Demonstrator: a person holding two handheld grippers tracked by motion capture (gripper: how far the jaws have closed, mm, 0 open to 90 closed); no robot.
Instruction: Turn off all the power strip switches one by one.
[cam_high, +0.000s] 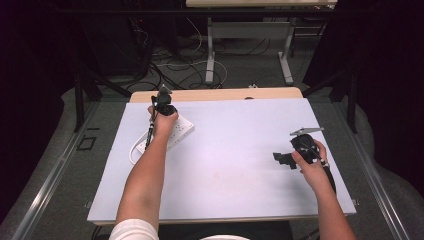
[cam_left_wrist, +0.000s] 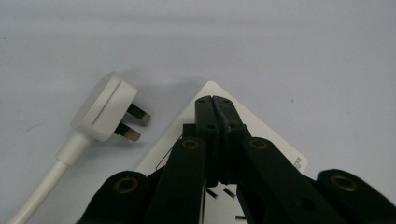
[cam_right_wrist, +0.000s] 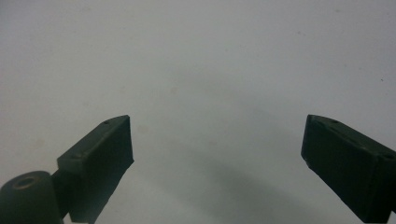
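You reached your left arm out straight and held the left gripper (cam_left_wrist: 215, 105) jaws-down over the one white power strip (cam_high: 176, 131) at the table's (cam_high: 235, 150) far left, jaws pressed together with nothing between them. Its single plug (cam_left_wrist: 105, 107) lay just beside it. Your right gripper (cam_right_wrist: 217, 154) hovered low at the right, jaws wide apart and empty.

tiny dark print on the power strip (cam_left_wrist: 261, 135) edge, too small to read; nothing else legible.
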